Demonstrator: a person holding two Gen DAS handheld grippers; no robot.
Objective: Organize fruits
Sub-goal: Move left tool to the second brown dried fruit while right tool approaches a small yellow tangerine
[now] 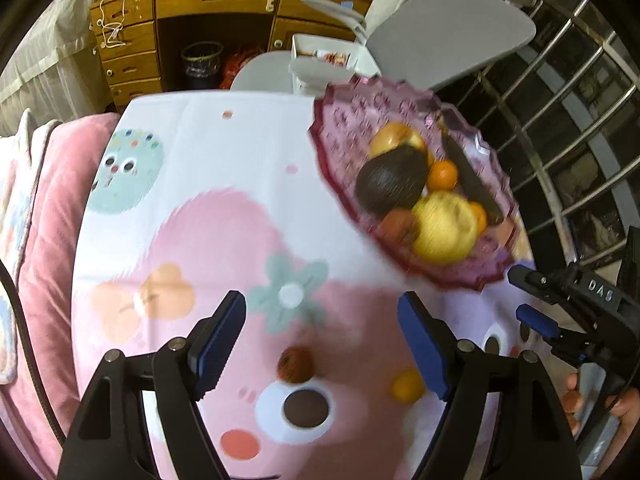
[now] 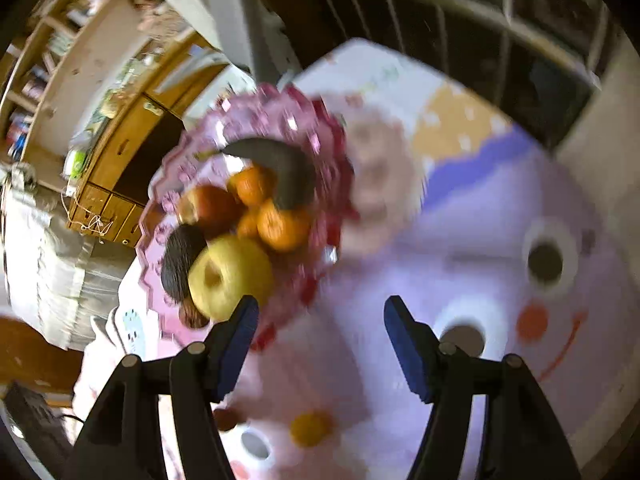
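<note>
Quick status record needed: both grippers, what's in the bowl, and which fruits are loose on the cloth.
left gripper: open, empty
right gripper: open, empty
pink bowl: holds yellow apple, avocado, oranges, other fruit
loose on tablecloth: small orange, small brown fruit
image quality: motion-blurred

The left tool [image 1: 322, 334] sits at the bottom of the frame, its blue pads wide apart with nothing between them. Under it, a small brown fruit [image 1: 296, 364] and a little orange [image 1: 407, 385] lie on the cartoon table [image 1: 224, 208]. At the upper right, a pink bowl [image 1: 344, 128] holds more fruit. The right tool [image 1: 528, 300] pokes in from the right edge.
</note>
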